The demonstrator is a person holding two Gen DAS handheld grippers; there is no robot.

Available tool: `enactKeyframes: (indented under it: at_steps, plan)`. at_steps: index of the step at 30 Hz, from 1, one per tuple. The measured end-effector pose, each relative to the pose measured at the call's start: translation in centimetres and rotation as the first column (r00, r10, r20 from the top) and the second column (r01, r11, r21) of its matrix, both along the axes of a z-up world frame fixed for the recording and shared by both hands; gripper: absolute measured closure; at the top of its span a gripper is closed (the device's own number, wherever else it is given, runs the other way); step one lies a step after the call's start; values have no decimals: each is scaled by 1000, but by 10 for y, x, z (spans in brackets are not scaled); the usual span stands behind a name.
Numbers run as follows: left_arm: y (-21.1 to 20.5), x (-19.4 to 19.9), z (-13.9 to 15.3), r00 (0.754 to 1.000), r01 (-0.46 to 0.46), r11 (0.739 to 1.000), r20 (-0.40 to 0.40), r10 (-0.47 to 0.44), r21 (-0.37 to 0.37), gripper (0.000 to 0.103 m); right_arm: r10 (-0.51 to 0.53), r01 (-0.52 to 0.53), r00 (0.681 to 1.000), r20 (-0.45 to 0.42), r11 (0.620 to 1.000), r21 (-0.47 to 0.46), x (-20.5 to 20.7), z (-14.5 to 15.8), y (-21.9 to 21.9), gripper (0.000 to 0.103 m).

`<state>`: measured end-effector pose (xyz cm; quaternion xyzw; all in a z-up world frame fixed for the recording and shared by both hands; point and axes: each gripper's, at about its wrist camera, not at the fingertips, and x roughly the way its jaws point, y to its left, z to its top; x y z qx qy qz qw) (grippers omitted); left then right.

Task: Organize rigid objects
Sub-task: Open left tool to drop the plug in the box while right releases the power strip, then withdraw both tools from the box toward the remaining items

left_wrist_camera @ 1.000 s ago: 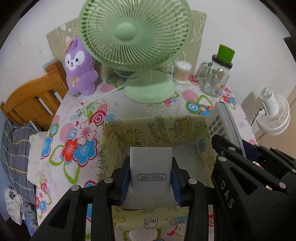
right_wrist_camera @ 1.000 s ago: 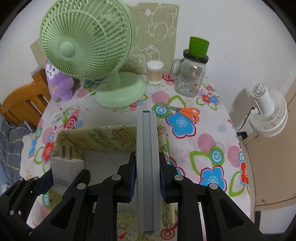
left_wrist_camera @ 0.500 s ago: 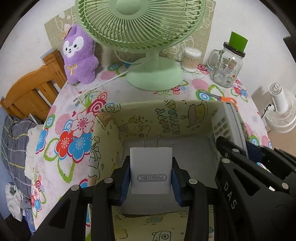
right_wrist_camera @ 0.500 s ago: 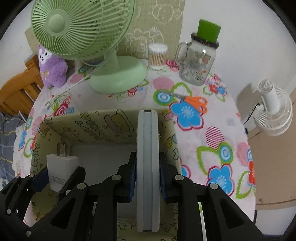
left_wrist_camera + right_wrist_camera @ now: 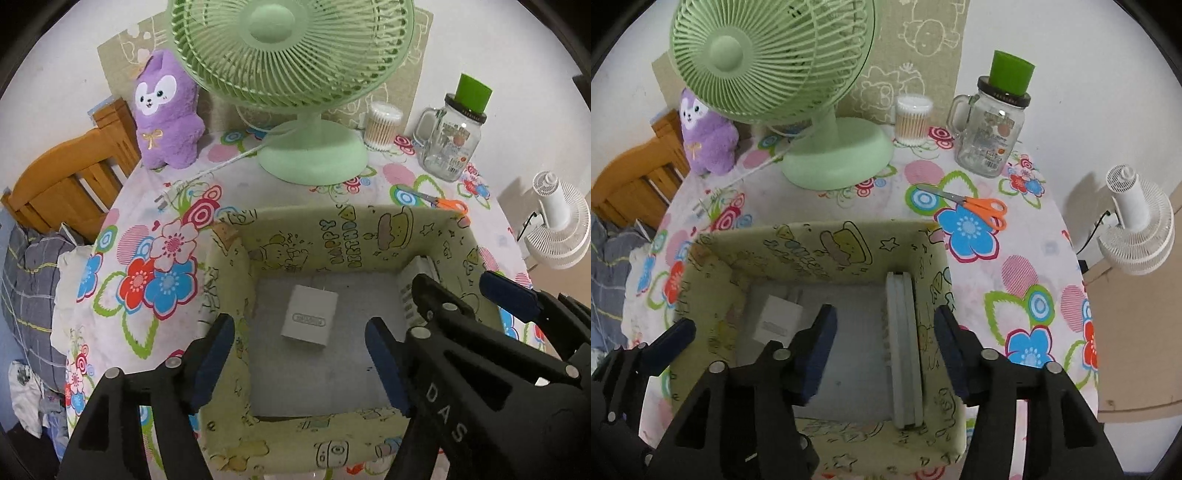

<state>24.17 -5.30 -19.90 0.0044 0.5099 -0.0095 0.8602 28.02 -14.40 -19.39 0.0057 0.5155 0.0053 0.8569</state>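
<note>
- Table (image 5: 1027, 280) with flowered cloth carries everything; we look down on it from both wrist views.
- Green fan (image 5: 295, 51) stands at the table's far edge, its round base just behind the box.
- Fabric box (image 5: 229, 266), yellow-green cartoon print, grey floor, sits at the near middle of the table, open top.
- Our left gripper (image 5: 299, 354) hangs over the box's near left part, jaws opening, nothing between the pads; the charger lies below and ahead of them.
- Our right gripper (image 5: 882, 350) is over the box's right side, jaws opening; the remote stands between the pads but neither pad presses on it.
- Remote (image 5: 903, 347), grey, on its long edge, leans against the box's right wall.
- Purple plush (image 5: 166, 114) at the table's far left corner.
- Glass jar (image 5: 993, 125) with green lid at the far right edge.
- White charger (image 5: 309, 320) lies flat on the box floor, near its centre, prongs toward the far wall.
- Orange scissors (image 5: 979, 206) on the cloth beyond the box's far right corner.
</note>
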Motion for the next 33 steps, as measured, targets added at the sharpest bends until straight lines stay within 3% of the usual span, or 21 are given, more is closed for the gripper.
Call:
enactKeyframes:
  at_steps: [3, 6, 33]
  plan:
    - [2, -5, 6, 1000, 5, 1000, 5, -5, -7, 24, -6, 6, 1000, 13, 1000, -13, -5, 8, 2, 31]
    - [3, -11, 13, 1000, 14, 1000, 11, -14, -20, 21, -2, 2, 1000, 25, 1000, -1, -11, 15, 4, 27]
    - [8, -76, 81, 991, 73, 997, 112, -76, 31, 14, -53, 52, 992, 114, 999, 14, -82, 84, 4, 21]
